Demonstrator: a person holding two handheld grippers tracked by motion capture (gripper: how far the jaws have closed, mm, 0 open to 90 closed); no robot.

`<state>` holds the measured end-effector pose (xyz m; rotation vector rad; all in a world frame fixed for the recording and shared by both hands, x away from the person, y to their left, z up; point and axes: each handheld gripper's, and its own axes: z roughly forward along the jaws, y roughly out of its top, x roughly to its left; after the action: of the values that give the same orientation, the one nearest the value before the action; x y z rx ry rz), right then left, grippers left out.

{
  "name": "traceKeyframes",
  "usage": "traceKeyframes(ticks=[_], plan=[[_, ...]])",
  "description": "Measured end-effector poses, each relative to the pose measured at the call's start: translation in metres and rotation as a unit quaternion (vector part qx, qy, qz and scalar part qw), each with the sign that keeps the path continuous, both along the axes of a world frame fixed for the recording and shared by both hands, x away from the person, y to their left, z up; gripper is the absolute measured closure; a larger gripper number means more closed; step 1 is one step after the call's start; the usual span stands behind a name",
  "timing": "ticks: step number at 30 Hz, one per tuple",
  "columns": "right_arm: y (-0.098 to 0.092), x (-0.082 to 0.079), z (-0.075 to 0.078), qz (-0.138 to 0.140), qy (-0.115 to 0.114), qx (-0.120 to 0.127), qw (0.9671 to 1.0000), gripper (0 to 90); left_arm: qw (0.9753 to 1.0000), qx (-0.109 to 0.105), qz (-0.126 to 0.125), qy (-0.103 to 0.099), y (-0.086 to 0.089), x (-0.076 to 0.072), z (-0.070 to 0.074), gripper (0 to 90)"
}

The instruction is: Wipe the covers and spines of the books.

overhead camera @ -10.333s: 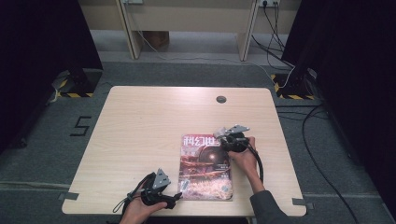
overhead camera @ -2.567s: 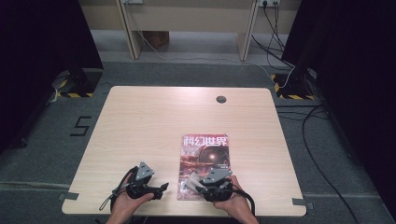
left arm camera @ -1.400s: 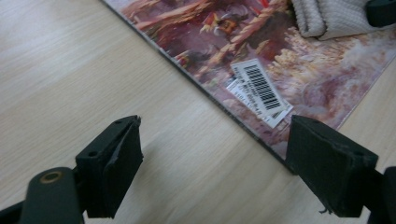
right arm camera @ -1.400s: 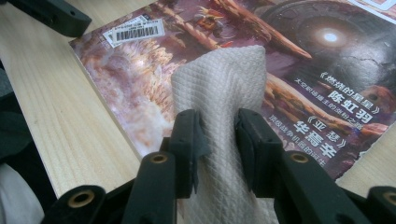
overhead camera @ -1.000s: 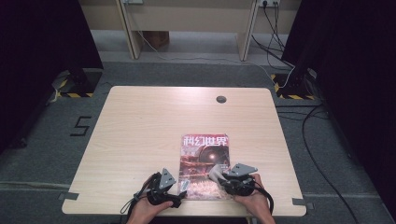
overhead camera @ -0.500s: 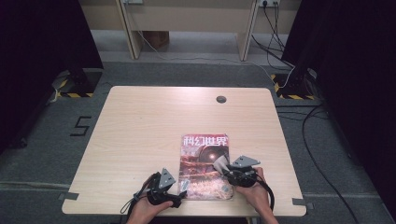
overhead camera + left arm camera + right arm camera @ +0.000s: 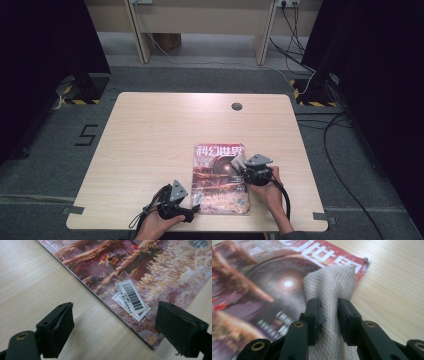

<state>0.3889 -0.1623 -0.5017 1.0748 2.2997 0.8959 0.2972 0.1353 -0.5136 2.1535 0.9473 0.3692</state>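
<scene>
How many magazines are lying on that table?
1. A single colourful glossy magazine lies flat near the front edge of the pale wooden table, between the two hand-held grippers. Nothing seems hidden beneath it.

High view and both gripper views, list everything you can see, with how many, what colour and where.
Magazine: one, reddish-brown cover with white title, flat near the table's front edge.
Barcode sticker: one, white, on the cover's near-left corner.
Cloth: one, pale grey, bunched on the cover's right side.
Table: one, light wood.
Grommet: one, dark, near the table's far edge.
Floor tape: black-and-yellow strips, beside the table's far corners.
Left gripper: black, jaws open, straddling the magazine's corner.
Right gripper: black, clamped on the cloth.
</scene>
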Motion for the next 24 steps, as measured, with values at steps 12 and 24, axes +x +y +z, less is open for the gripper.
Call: traceKeyframes(ticks=[12,24], plan=[[0.017,0.035,0.002,-0.006,-0.020,-0.036,0.9991,73.0,1.0000,0.001,-0.002,0.001,0.000,0.001,0.000,13.4],[0.077,0.019,0.000,0.090,-0.004,-0.011,0.9959,73.7,1.0000,0.000,-0.001,0.000,0.000,0.001,0.000,12.6]])
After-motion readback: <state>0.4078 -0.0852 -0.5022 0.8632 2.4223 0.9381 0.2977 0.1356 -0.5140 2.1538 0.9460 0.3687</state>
